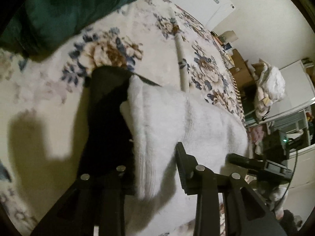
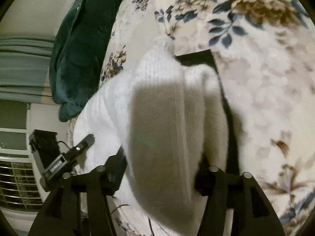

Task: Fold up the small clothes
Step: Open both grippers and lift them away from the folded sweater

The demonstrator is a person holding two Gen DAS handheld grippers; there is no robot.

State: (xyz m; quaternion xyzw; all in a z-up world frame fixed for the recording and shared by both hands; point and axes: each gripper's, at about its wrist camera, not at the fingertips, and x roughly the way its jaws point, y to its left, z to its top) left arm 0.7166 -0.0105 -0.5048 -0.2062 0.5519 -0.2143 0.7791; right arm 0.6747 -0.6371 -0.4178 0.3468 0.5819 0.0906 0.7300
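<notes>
A white ribbed knit garment [image 1: 177, 118] is held above a floral bedspread [image 1: 122, 31], over a black cloth [image 1: 106, 118]. My left gripper [image 1: 155, 169] has the garment's folded edge between its fingers; the jaws stand apart, so the grip is unclear. In the right wrist view the same white garment [image 2: 157, 118] drapes between the fingers of my right gripper [image 2: 159, 175], shaded in the middle, with the black cloth [image 2: 198, 58] showing behind it. The other gripper [image 2: 65, 159] appears at the lower left there, and at the right in the left wrist view [image 1: 256, 163].
A dark green cushion [image 1: 65, 9] lies at the top left of the bed, also in the right wrist view [image 2: 82, 55]. A white pole [image 1: 181, 59] lies across the bedspread. Boxes and piled laundry [image 1: 269, 86] stand beyond the bed's right edge. A heater grille [image 2: 15, 184] sits low left.
</notes>
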